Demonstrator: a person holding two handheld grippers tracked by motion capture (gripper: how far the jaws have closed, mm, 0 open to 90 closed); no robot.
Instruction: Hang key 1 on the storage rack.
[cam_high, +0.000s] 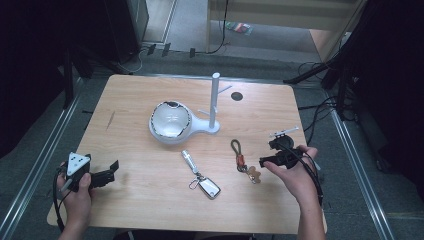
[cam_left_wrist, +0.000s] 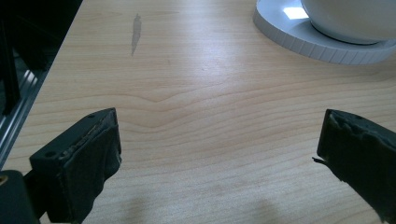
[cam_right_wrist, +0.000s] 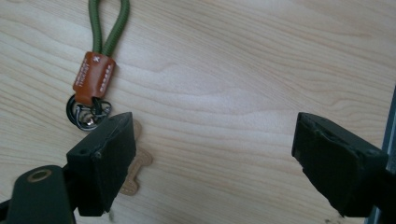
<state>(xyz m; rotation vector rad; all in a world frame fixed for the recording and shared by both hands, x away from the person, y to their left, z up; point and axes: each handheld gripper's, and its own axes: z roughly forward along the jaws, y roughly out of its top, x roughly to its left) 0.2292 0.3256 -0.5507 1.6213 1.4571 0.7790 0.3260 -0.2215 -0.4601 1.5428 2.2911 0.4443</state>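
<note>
Two keychains lie on the wooden table (cam_high: 150, 200). One has a green cord loop (cam_high: 236, 147) with a brown leather tag and a bone-shaped tag (cam_high: 254, 174). The other has a silver tube and a car key fob (cam_high: 209, 188). My right gripper (cam_high: 267, 153) is open just right of the cord keychain, with bare wood between its jaws. In the right gripper view the cord keychain (cam_right_wrist: 95, 70) lies up and to the left of the right gripper (cam_right_wrist: 215, 140), and one jaw half hides the bone tag (cam_right_wrist: 135, 177). My left gripper (cam_high: 111, 172) rests open at the table's left front.
A white stand with a bowl (cam_high: 170, 120) and an upright post (cam_high: 214, 100) with pegs sits mid-table; its ribbed base (cam_left_wrist: 299, 39) appears ahead in the left gripper view. A round hole (cam_high: 237, 96) is near the far edge. Metal rails run along both sides.
</note>
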